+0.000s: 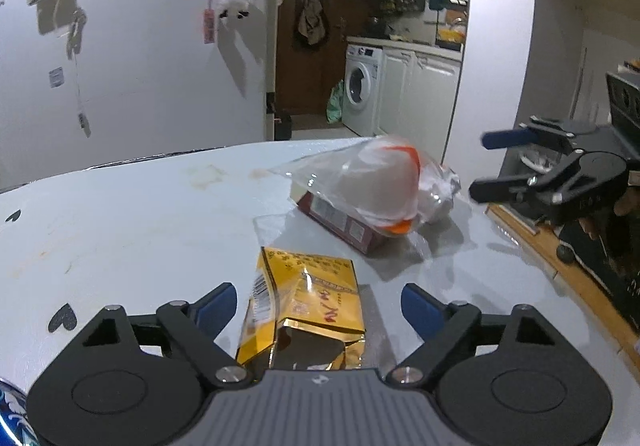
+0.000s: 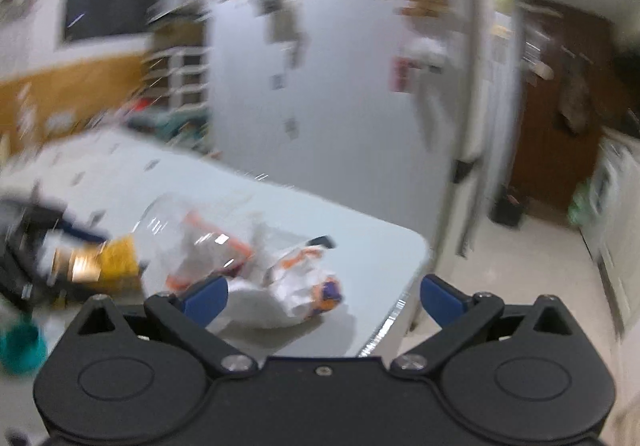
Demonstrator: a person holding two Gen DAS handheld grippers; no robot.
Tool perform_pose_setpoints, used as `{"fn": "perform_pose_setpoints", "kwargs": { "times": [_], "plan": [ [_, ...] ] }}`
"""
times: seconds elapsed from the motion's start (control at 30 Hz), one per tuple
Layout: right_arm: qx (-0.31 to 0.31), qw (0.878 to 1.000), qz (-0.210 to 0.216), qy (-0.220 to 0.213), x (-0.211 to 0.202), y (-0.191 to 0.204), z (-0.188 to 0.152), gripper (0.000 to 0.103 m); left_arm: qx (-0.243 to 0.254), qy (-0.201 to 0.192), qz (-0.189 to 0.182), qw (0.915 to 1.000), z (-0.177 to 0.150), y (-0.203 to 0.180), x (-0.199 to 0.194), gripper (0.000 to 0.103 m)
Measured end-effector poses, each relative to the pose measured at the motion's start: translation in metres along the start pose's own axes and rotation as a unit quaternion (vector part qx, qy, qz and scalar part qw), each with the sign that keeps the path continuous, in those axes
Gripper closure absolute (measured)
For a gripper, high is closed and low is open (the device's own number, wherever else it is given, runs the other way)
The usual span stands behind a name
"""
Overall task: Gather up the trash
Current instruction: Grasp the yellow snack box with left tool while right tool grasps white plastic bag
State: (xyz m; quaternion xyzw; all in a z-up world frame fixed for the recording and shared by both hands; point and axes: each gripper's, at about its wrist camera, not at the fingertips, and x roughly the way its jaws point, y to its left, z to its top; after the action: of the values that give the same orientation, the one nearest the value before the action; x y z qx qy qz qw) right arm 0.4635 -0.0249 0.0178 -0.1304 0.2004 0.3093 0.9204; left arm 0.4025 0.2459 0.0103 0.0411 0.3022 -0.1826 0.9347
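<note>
My left gripper (image 1: 316,306) stood open astride the torn yellow packet (image 1: 308,310) on the white table (image 1: 120,226), pads clear of it. My right gripper (image 2: 324,296) hung open, empty, near the crumpled white wrapper (image 2: 304,286) beside the clear bag (image 1: 372,182).

left wrist: low over table (image 1: 132,214) | right wrist: table corner | shared: table

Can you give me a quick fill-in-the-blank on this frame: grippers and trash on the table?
1. The yellow wrapper lies between the jaws of the ____ gripper.
2. The clear bag rests on top of a dark red ____.
3. The right gripper has its jaws ____, with nothing held.

Missing words: left; box; open
</note>
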Motion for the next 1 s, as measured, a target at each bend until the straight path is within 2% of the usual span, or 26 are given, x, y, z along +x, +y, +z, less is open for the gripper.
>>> {"fn": "perform_pose_setpoints", "kwargs": {
  "times": [0.07,0.2,0.4,0.47,0.53,0.57,0.63,0.7,1.0],
  "plan": [
    [-0.033,0.999,0.016,0.018,0.008,0.005,0.002,0.000,0.004,0.005,0.003,1.0000,0.000,-0.001,0.002,0.016],
    [-0.081,0.995,0.017,0.062,0.031,0.012,0.006,0.000,0.008,0.021,0.015,0.9996,0.002,-0.002,0.007,0.019],
    [-0.055,0.994,0.064,0.072,0.052,0.000,0.015,0.000,-0.001,0.025,0.021,0.9995,0.001,0.003,0.008,0.029],
    [-0.063,0.992,0.076,0.080,0.059,0.001,0.017,0.007,-0.001,0.025,0.020,0.9995,0.001,0.002,0.006,0.036],
    [-0.068,0.991,0.073,0.089,0.065,0.002,0.017,0.022,0.000,0.026,0.021,0.9994,0.001,0.002,0.005,0.043],
    [-0.063,0.992,0.071,0.084,0.064,0.002,0.016,0.024,0.000,0.026,0.022,0.9994,0.001,0.001,0.004,0.043],
    [-0.044,0.994,0.067,0.073,0.062,-0.001,0.017,0.042,0.000,0.026,0.024,0.9994,0.000,0.000,0.003,0.044],
    [-0.028,0.996,0.058,0.063,0.058,-0.001,0.016,0.052,-0.006,0.023,0.029,0.9993,-0.001,-0.001,0.001,0.045],
    [0.012,0.999,0.014,0.045,0.032,0.014,0.003,0.068,-0.044,0.011,0.071,0.9964,-0.005,-0.008,-0.008,0.046]
  ]
}}
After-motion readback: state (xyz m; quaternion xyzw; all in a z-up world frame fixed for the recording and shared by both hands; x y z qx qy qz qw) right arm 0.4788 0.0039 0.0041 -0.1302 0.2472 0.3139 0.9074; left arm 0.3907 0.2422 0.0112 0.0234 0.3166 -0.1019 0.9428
